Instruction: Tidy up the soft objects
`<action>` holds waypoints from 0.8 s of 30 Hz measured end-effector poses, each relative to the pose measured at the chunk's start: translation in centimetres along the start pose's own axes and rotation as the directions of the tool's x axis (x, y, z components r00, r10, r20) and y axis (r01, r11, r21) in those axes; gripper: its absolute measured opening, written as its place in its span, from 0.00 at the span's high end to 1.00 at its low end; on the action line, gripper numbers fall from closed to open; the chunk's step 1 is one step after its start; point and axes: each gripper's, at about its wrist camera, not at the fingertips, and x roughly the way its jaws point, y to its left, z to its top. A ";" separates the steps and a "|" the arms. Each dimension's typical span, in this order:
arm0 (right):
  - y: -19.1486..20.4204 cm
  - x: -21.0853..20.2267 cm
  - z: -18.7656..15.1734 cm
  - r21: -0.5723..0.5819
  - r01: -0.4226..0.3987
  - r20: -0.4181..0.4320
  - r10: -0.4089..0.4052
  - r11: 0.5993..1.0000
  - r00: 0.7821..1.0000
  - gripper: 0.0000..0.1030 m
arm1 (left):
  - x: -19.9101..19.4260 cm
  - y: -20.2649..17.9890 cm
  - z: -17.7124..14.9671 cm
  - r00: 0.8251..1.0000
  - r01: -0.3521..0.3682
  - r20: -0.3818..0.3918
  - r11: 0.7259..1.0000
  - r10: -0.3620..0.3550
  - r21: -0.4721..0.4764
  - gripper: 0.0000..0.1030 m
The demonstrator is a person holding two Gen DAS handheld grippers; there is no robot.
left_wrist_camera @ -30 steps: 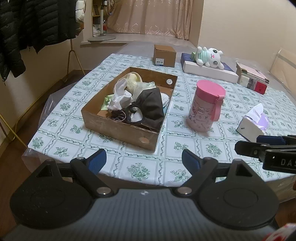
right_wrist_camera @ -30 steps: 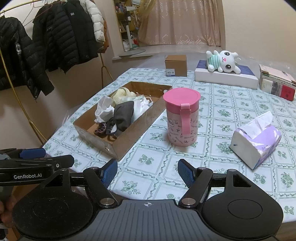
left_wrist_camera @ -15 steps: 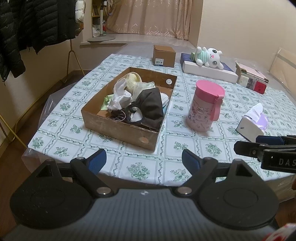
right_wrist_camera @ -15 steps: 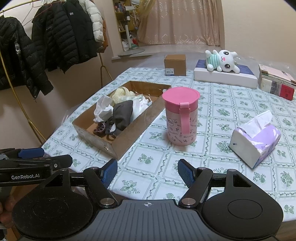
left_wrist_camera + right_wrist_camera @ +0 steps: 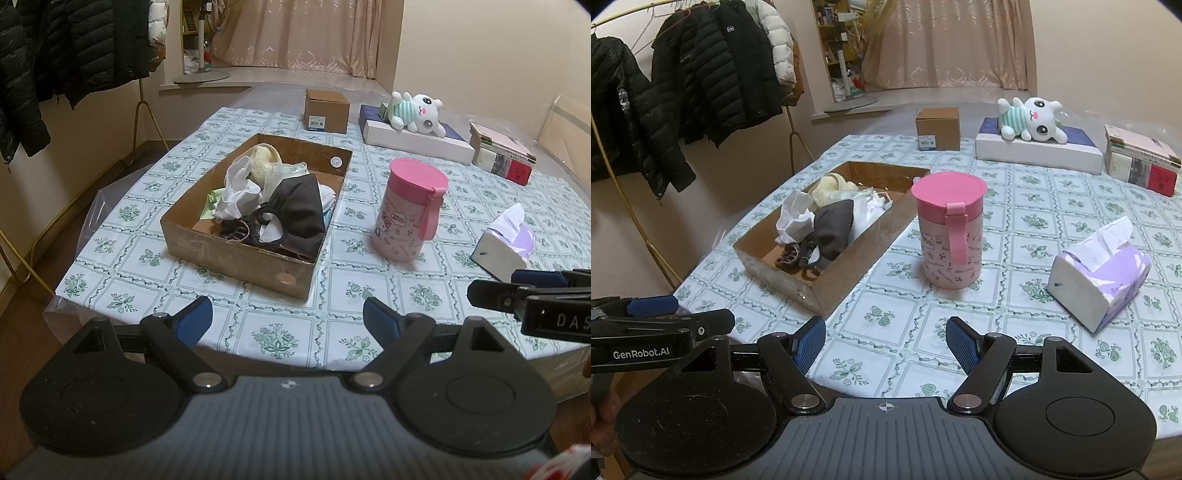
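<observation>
Little has moved since the earlier frames: both views sit a touch closer to the table, contents unchanged. Item: open brown cardboard box [image 5: 236, 254] on the green-and-white floral tablecloth [image 5: 280, 339], holding a loose heap of soft goods, namely a crumpled white cloth [image 5: 238, 188], a dark grey fabric face mask [image 5: 299, 214], a cream fluffy piece [image 5: 264, 157] and dark tangled hair ties [image 5: 236, 232]. Handling: all light, limp and easily snagged on one another; best pinched at a raised fold or a strap, lifted slowly so neighbours drop free. Further soft item: white plush rabbit in a striped green top [image 5: 1032, 120], lying on a flat white box [image 5: 1034, 153] at the far side, light and squashy, best gripped at the body or a limb. Whether the heap is sorted or awaiting sorting cannot be judged. Left gripper [image 5: 286, 319]: held level near the table's near edge, aimed toward the box, jaws spread wide, holding nothing. Right gripper [image 5: 885, 339]: level beside it, facing a pink lidded plastic mug [image 5: 949, 232] and a lilac tissue pack [image 5: 1102, 275], jaws likewise spread and bare.
</observation>
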 end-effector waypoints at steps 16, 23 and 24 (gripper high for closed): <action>-0.2 0.0 0.0 0.003 0.000 -0.001 0.000 1.000 1.000 0.30 | 0.1 -0.3 -0.1 1.000 0.001 -0.003 1.000 -0.001 0.005 0.15; -0.3 0.0 -0.1 0.006 0.001 -0.002 -0.001 1.000 1.000 0.30 | 0.1 -0.3 0.0 1.000 0.001 -0.002 1.000 -0.001 0.005 0.15; -0.3 -0.1 -0.1 0.006 0.001 -0.001 -0.001 1.000 1.000 0.30 | 0.1 -0.3 0.0 1.000 0.001 -0.003 1.000 -0.001 0.005 0.15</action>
